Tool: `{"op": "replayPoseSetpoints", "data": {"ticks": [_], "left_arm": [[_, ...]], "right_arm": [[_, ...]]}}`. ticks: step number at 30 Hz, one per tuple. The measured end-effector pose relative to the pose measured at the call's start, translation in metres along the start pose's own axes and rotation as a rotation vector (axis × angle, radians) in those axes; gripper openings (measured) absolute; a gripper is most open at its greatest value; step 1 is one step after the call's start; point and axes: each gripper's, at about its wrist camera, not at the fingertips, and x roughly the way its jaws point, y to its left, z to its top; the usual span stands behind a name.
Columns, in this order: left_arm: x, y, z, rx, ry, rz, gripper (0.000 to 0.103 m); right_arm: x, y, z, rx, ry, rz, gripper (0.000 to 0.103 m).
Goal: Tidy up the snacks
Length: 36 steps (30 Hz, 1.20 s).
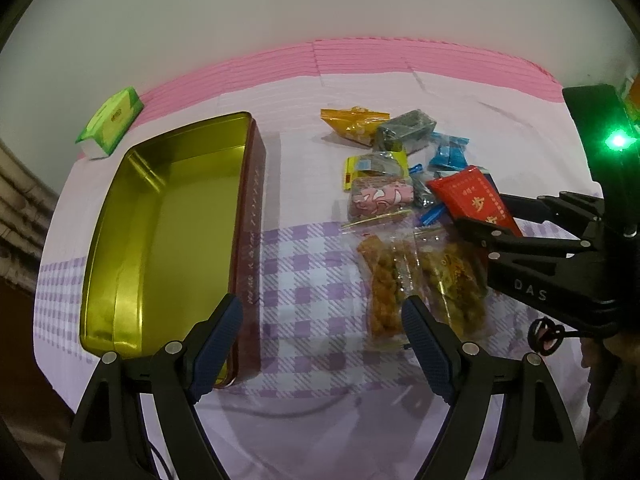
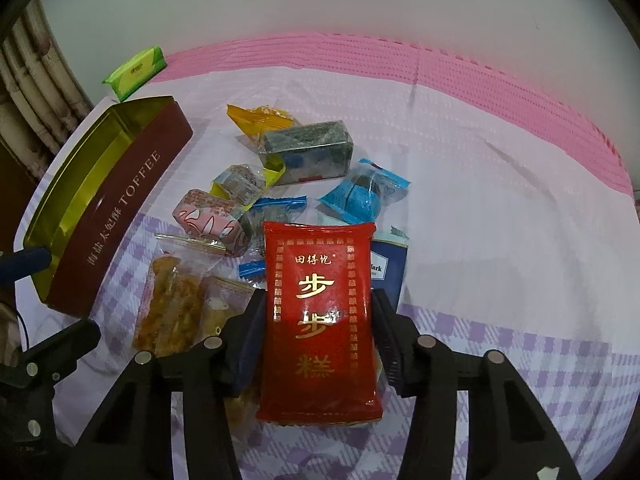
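On the checked cloth, my empty gold-lined toffee tin (image 1: pixel 160 232) sits left of the snack pile (image 1: pixel 400 184). My right claw (image 2: pixel 318 332) pinches the red cake packet (image 2: pixel 320 320) at the pile's near right; my left claw (image 1: pixel 322 320) hangs spread, holding nothing.

Plain white wall (image 1: pixel 240 20) behind a checked tablecloth (image 2: pixel 520 200).

Both grippers (image 1: pixel 322 320) (image 2: pixel 318 332) are built of black angular links, studded with silver screws. Ribbed dark-blue pads (image 1: pixel 424 344) are fitted inside; white lettering, seemingly "DAS", is printed on the right one.
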Motion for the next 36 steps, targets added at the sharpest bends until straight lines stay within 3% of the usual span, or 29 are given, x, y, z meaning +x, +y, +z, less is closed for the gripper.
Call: {"op": "replayPoseSetpoints", "data": {"ticks": [10, 17, 24, 36], "left_arm": [[0.005, -0.015, 0.004, 0.029, 0.019, -0.044, 0.082], [0.018, -0.024, 0.011, 0.032, 0.056, -0.066, 0.082], [0.033, -0.028, 0.015, 0.028, 0.106, -0.081, 0.064], [0.059, -0.035, 0.028, 0.029, 0.139, -0.087, 0.063]], "right_arm": [[-0.006, -0.012, -0.004, 0.055, -0.019, 0.006, 0.042], [-0.018, -0.043, -0.013, 0.142, -0.029, -0.03, 0.042], [-0.022, -0.077, -0.026, 0.232, -0.018, -0.05, 0.042], [-0.024, -0.092, -0.036, 0.279, -0.004, -0.065, 0.042]]}}
